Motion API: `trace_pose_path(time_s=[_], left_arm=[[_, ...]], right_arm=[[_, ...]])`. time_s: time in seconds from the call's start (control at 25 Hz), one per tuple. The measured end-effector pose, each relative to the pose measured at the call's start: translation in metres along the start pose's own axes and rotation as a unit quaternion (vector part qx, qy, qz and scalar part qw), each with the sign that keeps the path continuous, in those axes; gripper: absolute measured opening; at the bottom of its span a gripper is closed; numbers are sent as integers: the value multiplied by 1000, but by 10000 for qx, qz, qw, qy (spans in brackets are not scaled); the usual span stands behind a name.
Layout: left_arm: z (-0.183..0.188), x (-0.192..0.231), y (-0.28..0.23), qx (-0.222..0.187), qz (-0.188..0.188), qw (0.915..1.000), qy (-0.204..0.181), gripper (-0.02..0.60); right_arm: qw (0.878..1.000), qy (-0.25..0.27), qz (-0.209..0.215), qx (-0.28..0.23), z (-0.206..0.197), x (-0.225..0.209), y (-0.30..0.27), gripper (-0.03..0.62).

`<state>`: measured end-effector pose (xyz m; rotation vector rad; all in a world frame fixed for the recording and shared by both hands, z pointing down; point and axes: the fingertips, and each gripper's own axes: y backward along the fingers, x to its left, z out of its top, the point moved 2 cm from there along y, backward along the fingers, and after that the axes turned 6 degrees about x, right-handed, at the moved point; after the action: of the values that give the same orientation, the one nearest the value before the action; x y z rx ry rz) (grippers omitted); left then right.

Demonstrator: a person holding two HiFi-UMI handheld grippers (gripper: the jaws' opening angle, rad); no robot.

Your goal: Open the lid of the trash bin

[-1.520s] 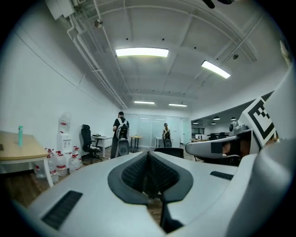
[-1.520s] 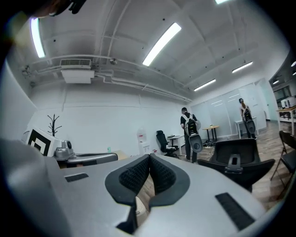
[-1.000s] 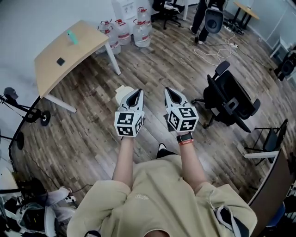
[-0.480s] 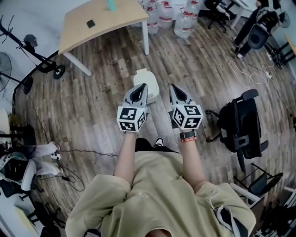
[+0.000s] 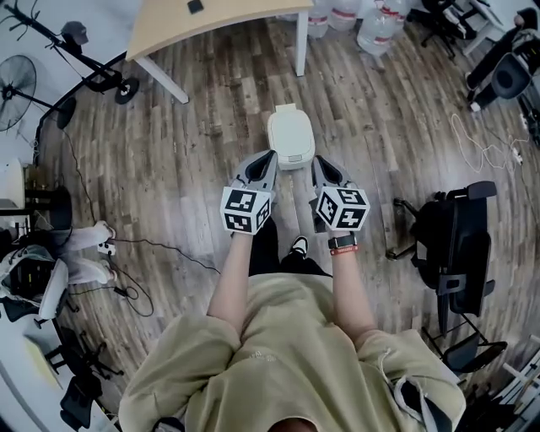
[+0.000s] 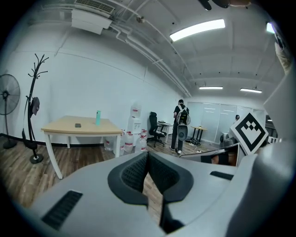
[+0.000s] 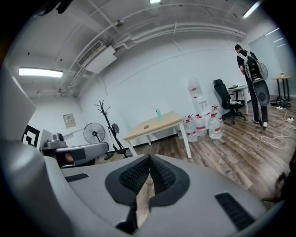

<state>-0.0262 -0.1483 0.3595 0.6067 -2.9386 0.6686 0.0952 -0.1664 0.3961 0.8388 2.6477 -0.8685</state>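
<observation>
A white trash bin [image 5: 291, 137] stands on the wooden floor, its lid down, seen from above in the head view. My left gripper [image 5: 268, 155] and right gripper [image 5: 317, 160] are held side by side just short of the bin's near edge, apart from it. Both are shut with nothing between the jaws. In the left gripper view the left gripper [image 6: 147, 155] points level across the room, and the bin is hidden below it. The right gripper [image 7: 149, 159] in its own view likewise looks out over the floor, with no bin in sight.
A wooden table [image 5: 211, 17] stands beyond the bin, water jugs [image 5: 375, 29] to its right. A black office chair [image 5: 456, 245] sits at my right. A fan [image 5: 21, 80] and a coat rack [image 6: 33, 115] stand at the left. A person [image 6: 181, 125] stands far off.
The view has advanced toward the bin, which now lies just ahead of both grippers; before it was further off and partly behind the left gripper. Both grippers stay shut.
</observation>
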Motion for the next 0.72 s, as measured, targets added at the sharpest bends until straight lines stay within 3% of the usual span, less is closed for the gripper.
trace_pose_path(time_s=[0.72], left_arm=[[-139,88,-156,875,-348,9949,376,25]], right_arm=[[9900,-464,-82,1332,-125,-90,-182,15]])
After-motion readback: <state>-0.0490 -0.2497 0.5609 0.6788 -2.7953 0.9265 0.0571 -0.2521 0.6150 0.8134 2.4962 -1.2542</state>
